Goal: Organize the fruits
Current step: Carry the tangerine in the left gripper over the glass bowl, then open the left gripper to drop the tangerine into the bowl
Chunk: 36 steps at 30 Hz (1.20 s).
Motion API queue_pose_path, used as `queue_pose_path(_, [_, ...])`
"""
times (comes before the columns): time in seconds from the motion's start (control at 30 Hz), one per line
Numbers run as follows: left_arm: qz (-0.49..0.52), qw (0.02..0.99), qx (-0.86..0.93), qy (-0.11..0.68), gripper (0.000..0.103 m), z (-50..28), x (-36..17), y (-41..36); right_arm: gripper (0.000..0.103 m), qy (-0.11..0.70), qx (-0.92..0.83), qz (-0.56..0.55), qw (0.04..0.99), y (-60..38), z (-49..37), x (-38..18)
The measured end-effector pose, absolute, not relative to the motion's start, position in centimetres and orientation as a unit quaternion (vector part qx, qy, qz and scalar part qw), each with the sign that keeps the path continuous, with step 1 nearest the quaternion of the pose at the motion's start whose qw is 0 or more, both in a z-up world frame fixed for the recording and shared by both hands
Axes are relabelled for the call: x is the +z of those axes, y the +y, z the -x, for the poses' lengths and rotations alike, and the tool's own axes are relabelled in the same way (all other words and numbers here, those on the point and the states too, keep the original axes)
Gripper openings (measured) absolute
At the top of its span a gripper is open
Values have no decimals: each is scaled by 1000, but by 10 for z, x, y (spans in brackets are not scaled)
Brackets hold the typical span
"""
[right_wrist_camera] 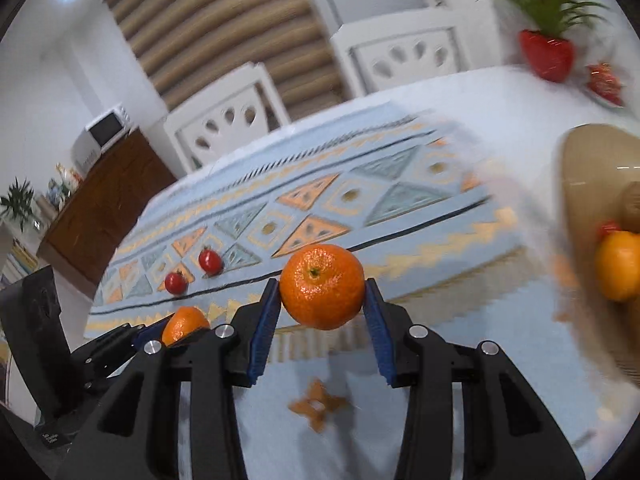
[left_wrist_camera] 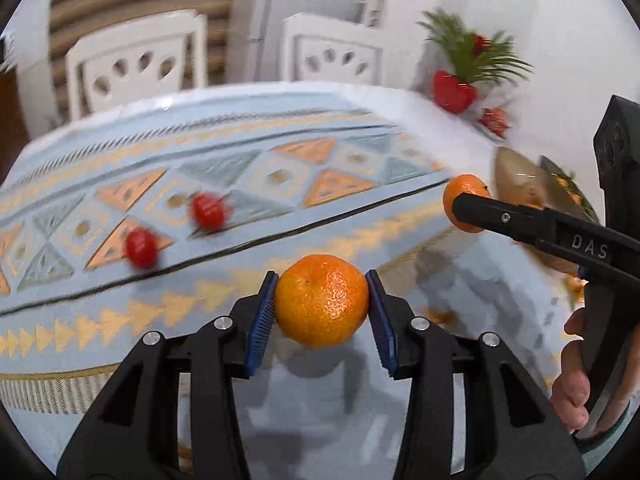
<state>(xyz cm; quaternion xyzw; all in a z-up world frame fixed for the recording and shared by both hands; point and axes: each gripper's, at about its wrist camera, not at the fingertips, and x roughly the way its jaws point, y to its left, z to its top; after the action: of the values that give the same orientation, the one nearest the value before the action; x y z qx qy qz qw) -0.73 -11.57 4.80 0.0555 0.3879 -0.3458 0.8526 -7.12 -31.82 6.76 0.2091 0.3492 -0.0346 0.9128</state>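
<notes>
On the patterned runner toward the left end of the table we see two small red fruits lying close together but apart, well away from the bowl. They are round, glossy and look like cherry tomatoes, though the blur keeps us from being sure.

Next comes our left gripper, its blue-padded fingers closed partway and pressed against both sides of a mandarin. That fruit is bright orange, with dimpled, shiny skin and a small dark navel showing on top. It hangs clear of the tablecloth near the front edge of the table, with its shadow beneath.

To its right, our right gripper clamps a second mandarin in the same way, pads touching each flank. This one shows a green stem button facing the camera, and its peel is equally pitted and glossy. It also sits above the cloth, between the runner's near edge and the bowl.

At the right end stands a tan bowl. Inside we make out an orange-yellow fruit, a brownish round one behind it, and a bit of red between them; blur hides more.

Beyond the bowl, at the far right corner, stands a red pot with green leaves.
</notes>
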Motion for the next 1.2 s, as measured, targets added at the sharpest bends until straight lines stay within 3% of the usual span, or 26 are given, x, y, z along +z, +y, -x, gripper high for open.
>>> queue_pose_path(0.4, [-109,831,-467,282,44,105,141,-259,42,259,-141,-175,939,-395,175,142])
queue_pose_path(0.83, [-114,805,-501,298,44,125,143,-355,42,229,-250,-257,905,-516,250,140])
queue_pose_path(1.2, [-129,793,-488,340,44,102,112,-404,42,283,-289,-317,858,-573,232,85])
